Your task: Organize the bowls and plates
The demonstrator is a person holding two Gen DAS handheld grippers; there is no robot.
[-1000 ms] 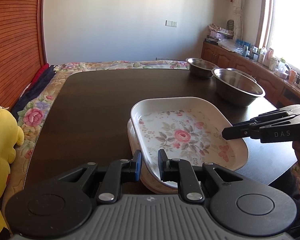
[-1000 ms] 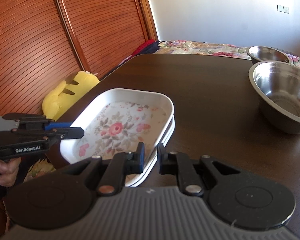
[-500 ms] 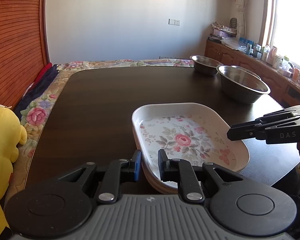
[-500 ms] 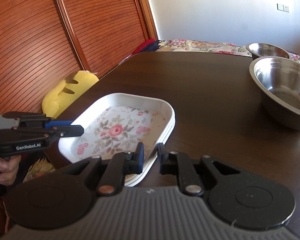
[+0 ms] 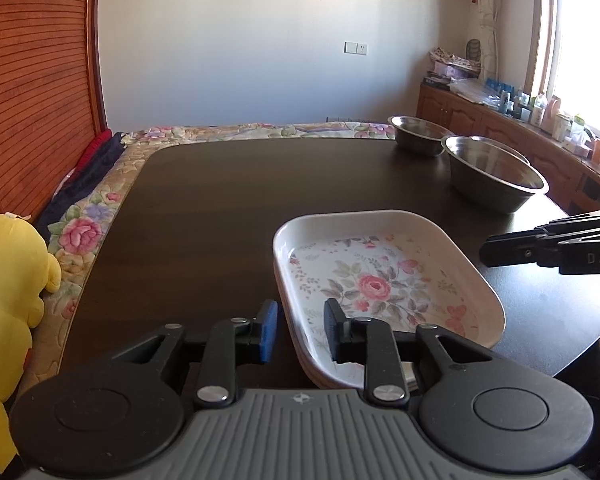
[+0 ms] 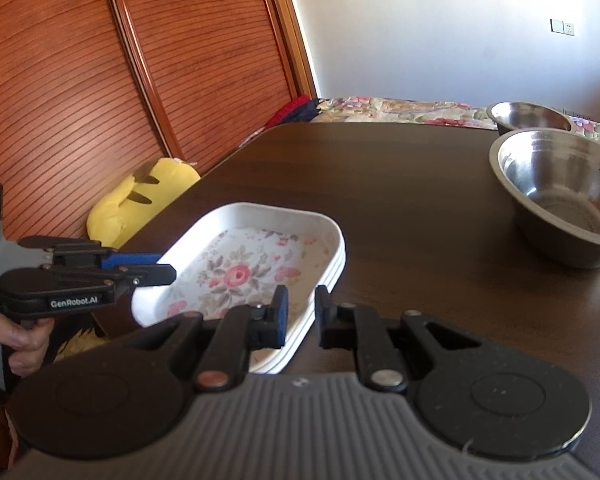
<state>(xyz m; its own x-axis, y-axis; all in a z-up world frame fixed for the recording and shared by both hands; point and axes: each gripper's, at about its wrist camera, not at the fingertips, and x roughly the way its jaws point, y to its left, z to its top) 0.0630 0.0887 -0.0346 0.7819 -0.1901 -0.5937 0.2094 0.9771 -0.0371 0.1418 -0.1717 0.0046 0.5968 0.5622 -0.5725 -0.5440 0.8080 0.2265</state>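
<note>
**Left jaws parted at the rim of the stacked floral plates**

While both hand-held tools sat low at the near edge of the dark table [image 5: 240, 200], the stack of floral plates [image 5: 380, 280] lay on the tabletop close to that edge, white rims nested one on another, rose print facing up in the top plate. Seen from the right wrist, the same stack [image 6: 252, 264] showed several rims layered along its near side.

The left gripper [image 5: 300, 330] straddled the stack's near left rim, one pad outside the rim and one over the plate's inside. Its jaws had just been opening; the rim stood between them, and a gap showed on both sides, so the pads were not pressing. From the right wrist the left gripper [image 6: 156, 266] reached in from the left, held by a hand [image 6: 20, 340].

The right gripper [image 6: 300, 312] sat at the stack's near right rim, jaws close together. Whether its pads pinched the rim could not be told. From the left wrist its tips [image 5: 490, 252] appeared to hang just right of the plates.

Further back on the right stood a large steel bowl [image 5: 496, 180], a smaller steel bowl [image 5: 416, 134] behind it. A yellow plush toy [image 5: 8, 292] lay left of the table on a floral bedspread [image 5: 84, 236].
</note>
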